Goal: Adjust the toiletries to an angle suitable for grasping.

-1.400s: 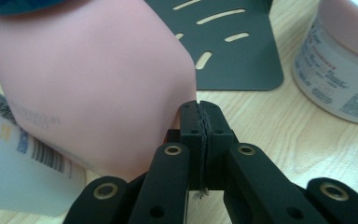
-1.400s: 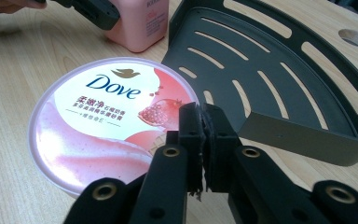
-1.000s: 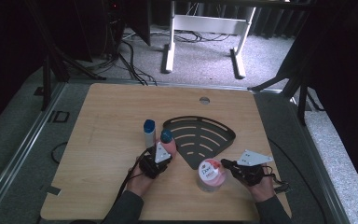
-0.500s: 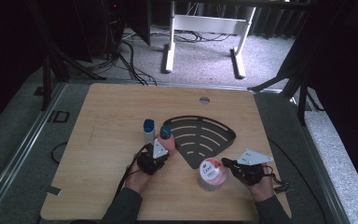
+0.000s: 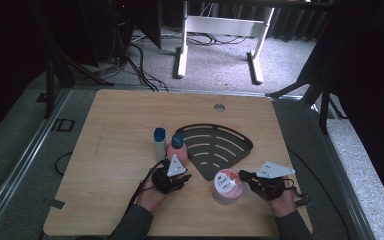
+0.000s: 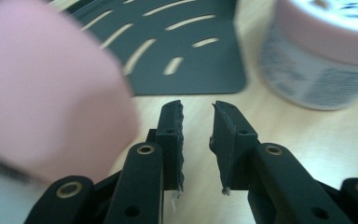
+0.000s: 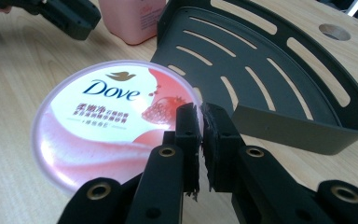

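1. Dove jar (image 5: 227, 186), pink with a printed lid, stands on the wooden table (image 5: 110, 130) near its front edge, at about 5 o'clock from the table's middle.
2. At the far left of the group stands a slim bottle with a blue cap (image 5: 159, 142), upright, roughly 9 o'clock from the rack.
3. Just beside it, at its 3 o'clock, is a pink bottle with a blue cap (image 5: 177, 148); I cannot tell whether the two touch.
4. My left gripper (image 5: 178, 176) sits at 6 o'clock from that pink bottle. In the left gripper view its jaws stand a little apart with nothing between them, and the blurred pink bottle (image 6: 42, 88) lies just to their 10 o'clock.
5. A dark slotted corner rack (image 5: 215, 147) lies flat at the table's middle, and the jar is just off its front corner.
6. My right gripper (image 5: 245, 176) is at 3 o'clock from the jar. In the right gripper view its jaws are pressed nearly together over the edge of the jar's lid (image 7: 116, 126); I cannot tell whether they pinch the rim.
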### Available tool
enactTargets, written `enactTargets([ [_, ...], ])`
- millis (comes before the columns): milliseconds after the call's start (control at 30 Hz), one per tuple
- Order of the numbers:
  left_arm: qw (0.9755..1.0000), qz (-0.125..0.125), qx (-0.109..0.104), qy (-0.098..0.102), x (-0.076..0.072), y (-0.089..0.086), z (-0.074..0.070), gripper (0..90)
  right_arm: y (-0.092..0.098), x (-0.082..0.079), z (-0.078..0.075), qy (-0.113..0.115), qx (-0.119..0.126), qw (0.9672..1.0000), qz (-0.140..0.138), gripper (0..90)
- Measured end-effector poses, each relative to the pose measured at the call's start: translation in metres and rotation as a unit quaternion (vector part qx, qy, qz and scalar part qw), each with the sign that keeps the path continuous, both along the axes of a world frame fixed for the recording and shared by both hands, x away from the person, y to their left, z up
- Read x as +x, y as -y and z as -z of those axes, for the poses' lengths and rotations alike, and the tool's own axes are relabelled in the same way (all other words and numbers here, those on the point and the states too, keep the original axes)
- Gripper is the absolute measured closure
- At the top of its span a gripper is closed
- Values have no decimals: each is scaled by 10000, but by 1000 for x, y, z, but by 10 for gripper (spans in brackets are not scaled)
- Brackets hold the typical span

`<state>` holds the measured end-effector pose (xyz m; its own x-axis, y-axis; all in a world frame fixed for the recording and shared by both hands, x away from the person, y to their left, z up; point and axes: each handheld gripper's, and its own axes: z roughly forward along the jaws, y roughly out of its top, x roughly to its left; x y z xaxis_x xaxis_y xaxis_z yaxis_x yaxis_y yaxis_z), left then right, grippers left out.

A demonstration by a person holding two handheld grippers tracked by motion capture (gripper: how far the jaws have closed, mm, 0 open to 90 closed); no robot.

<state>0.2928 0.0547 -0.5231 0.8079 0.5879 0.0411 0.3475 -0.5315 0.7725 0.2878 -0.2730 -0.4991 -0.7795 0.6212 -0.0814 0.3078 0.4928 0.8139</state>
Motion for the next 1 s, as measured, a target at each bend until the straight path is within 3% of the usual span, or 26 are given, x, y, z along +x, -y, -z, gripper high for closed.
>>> enactTargets([
  [233, 9989, 472, -54, -26, -6, 17, -6, 633, 11, -7, -3, 1, 267, 9996, -61, 836],
  [333, 9980, 613, -89, -87, -6, 22, -5, 582, 13, -10, 0, 6, 248, 9996, -128, 809],
  [500, 9962, 838, -166, -183, -5, 28, -5, 506, 18, -15, 4, -107, 268, 9991, -300, 685],
  [667, 9941, 1025, -282, -228, -4, 30, -5, 450, 26, -19, 6, -238, 518, 9970, -522, 568],
  [1000, 9921, 1218, -244, -174, -7, 39, -1, 364, 24, -24, 21, -520, 329, 9935, -958, 416],
])
